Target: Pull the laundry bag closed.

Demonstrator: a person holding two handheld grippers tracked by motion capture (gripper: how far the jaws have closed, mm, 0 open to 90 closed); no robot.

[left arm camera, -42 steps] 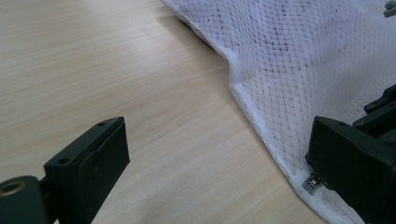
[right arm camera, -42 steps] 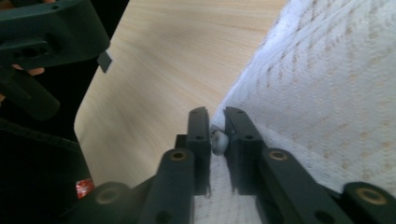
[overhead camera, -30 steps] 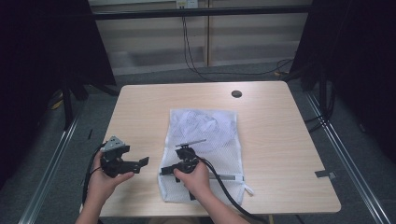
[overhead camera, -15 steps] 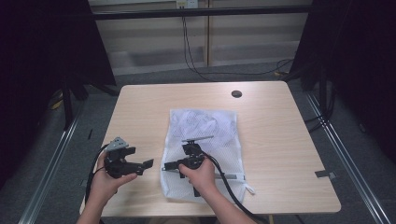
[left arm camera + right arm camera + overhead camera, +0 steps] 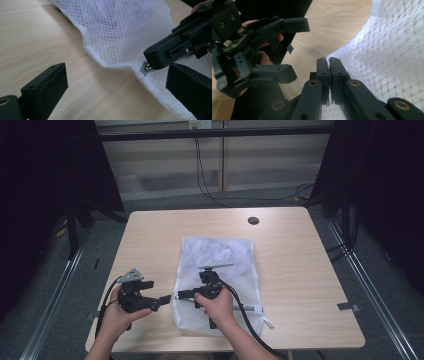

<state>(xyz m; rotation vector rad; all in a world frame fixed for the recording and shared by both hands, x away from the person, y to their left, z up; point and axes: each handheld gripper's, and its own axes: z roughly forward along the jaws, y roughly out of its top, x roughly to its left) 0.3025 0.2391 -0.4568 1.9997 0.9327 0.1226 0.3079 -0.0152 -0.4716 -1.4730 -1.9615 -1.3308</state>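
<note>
Mesh of a white laundry bag (image 5: 220,285) lies flat on the surface (image 5: 300,270), just nearer than its middle, with the bag's zipped end toward the person. The right gripper (image 5: 181,296) has its jaws pressed together on the bag's left hem, and in the left gripper view a small metal piece, probably the zipper pull (image 5: 147,68), shows at their tip. The left gripper (image 5: 162,301) waits just left of that hem with its jaws wide apart and nothing between them. The step in hand looks like opening the bag: one gripper holds the pull while the other anchors the fabric. To do it well, the left gripper should close on the hem right beside the pull, catching the seam tape rather than loose mesh, which would stretch. The right should then draw along the zipper line, low to the bag, so the pull does not slip out.
</note>
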